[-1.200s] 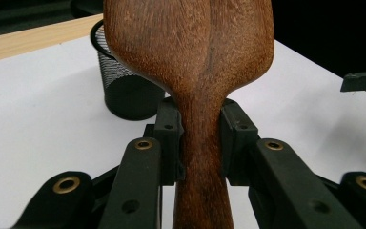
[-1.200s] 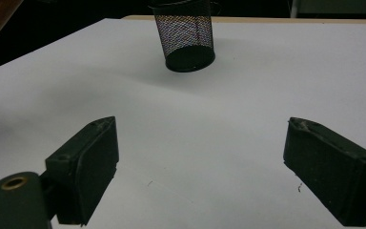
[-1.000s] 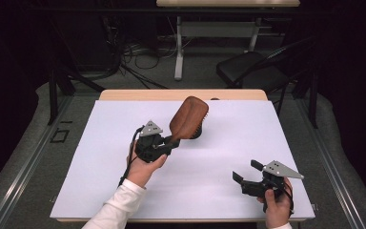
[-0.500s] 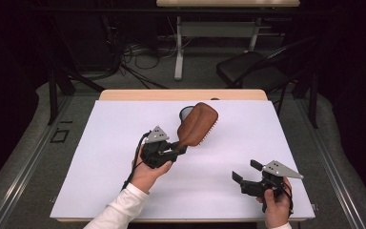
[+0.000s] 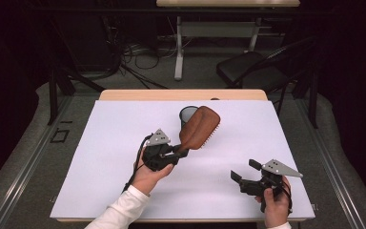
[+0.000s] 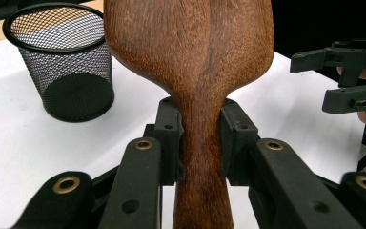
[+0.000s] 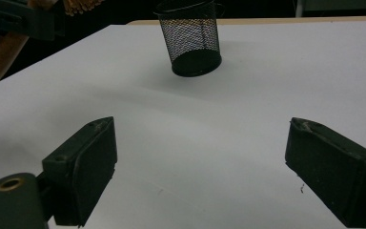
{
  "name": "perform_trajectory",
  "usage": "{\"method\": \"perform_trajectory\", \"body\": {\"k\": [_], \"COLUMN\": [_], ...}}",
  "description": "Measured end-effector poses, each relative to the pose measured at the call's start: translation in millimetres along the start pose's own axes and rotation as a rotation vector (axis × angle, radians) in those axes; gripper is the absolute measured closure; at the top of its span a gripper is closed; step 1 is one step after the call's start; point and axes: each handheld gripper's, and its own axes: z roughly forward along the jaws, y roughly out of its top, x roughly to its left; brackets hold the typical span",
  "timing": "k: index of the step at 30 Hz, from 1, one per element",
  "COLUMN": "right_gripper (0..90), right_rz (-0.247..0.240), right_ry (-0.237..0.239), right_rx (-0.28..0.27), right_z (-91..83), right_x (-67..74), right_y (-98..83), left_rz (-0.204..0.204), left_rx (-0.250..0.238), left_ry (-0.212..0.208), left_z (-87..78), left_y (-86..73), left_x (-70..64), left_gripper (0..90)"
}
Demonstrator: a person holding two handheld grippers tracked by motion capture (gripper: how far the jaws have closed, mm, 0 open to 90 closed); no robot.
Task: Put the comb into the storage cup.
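Observation:
A brown wooden hairbrush (image 5: pixel 200 126) is held up above the white table, its head tilted up and to the right, with bristles showing along its right edge. My left gripper (image 5: pixel 183 153) is shut on the brush's handle. In the left gripper view both pads (image 6: pixel 169 138) press the narrow handle of the hairbrush (image 6: pixel 195 47) from either side. A black mesh cup (image 5: pixel 187 114) stands upright on the table just behind the brush head. Near the table's front right, my right gripper (image 5: pixel 244 170) is open and holds nothing. In its own view the right gripper (image 7: pixel 200 176) has bare table between its jaws.
The white table top (image 5: pixel 100 167) ends in a wooden strip (image 5: pixel 138 95) at the far edge. A dark chair (image 5: pixel 252 69) and a desk frame stand on the floor beyond. From the right gripper view the mesh cup (image 7: pixel 193 40) lies straight ahead.
The left hand has shifted slightly right and toward the person. The brush has rolled, so its bristles now show at the right. The mesh cup has come into view. The right gripper kept still.

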Motion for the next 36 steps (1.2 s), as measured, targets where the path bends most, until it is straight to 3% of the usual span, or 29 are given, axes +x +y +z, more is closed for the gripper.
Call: {"method": "perform_trajectory", "body": {"k": [5, 9, 17, 22, 29, 36], "right_gripper": [9.3, 6.5, 0.5, 1.7, 13.9, 14.0], "right_rz": [0.024, 0.054, 0.056, 0.037, 0.035, 0.046], "right_ry": [0.012, 0.032, 0.04, -0.004, 0.039, 0.051], "right_rx": [0.014, 0.06, 0.119, 0.132, 0.174, 0.19], "right_z": [2.0, 6.6, 15.2, 22.3, 34.2, 40.9], "right_x": [0.6, 0.0, 3.2, 8.6, 14.8, 16.8], "right_y": [6.6, 14.8, 29.6, 37.9, 46.3, 51.6], "left_rz": [-0.006, -0.004, -0.009, -0.007, -0.013, -0.016], "left_rx": [0.007, 0.007, -0.002, -0.003, -0.01, -0.016], "left_ry": [-0.009, -0.008, -0.008, -0.007, -0.007, -0.005], "left_z": [0.5, 0.9, -0.5, -1.7, -2.4, -3.7], "left_y": [-0.1, -0.3, 0.2, 0.5, 0.6, 0.5], "left_x": [-0.5, -0.6, 0.7, 1.6, 2.5, 4.4], "left_gripper": [72.6, 72.6, 72.6, 72.6, 72.5, 72.5]}}
